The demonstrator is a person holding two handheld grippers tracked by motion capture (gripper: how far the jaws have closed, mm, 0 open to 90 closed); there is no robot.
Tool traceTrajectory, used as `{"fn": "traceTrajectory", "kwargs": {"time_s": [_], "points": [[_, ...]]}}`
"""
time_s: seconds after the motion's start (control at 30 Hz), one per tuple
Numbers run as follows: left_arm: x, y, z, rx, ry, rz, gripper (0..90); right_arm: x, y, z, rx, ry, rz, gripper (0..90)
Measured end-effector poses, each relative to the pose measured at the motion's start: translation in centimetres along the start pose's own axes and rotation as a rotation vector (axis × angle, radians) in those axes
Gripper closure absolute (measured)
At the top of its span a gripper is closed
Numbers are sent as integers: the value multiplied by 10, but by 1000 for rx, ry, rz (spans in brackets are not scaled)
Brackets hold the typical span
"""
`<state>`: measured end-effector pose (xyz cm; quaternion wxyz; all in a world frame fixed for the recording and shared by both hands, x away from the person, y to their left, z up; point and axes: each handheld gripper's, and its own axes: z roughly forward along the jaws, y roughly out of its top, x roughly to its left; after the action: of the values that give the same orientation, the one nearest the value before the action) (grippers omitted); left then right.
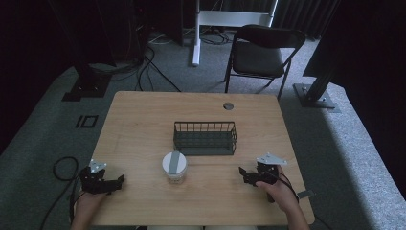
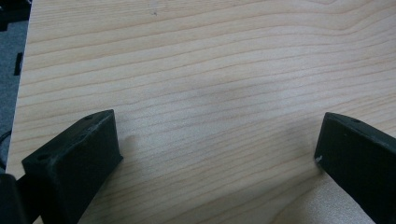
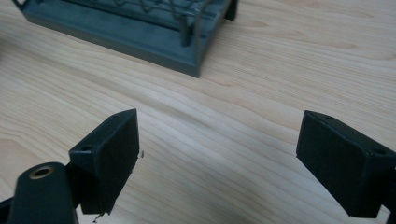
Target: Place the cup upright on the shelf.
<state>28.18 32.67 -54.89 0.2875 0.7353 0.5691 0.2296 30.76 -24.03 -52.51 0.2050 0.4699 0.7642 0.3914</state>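
Jaws stand wide apart and empty on both the left gripper (image 1: 118,180) and the right gripper (image 1: 243,172), each low at the near edge of the table (image 1: 143,120). Between them sits a jar (image 1: 174,167) with a grey lid, just near of the wire basket (image 1: 205,137). Judging by this, the reach has not begun; next, one gripper must close in around the jar.

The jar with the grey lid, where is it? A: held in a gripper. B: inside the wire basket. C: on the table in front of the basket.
C: the jar stands on the table just nearer the person than the wire basket, between the two open grippers.
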Motion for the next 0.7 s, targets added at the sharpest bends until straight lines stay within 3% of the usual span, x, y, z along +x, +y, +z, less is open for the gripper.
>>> {"fn": "traceTrajectory", "kwargs": {"time_s": [0.33, 0.7], "points": [[0, 0, 0, 0, 0, 0, 1, 20, 10, 1, -65, 82, -51, 132], [0, 0, 0, 0, 0, 0, 1, 36, 15, 5, -79, 142, -93, 134]]}}
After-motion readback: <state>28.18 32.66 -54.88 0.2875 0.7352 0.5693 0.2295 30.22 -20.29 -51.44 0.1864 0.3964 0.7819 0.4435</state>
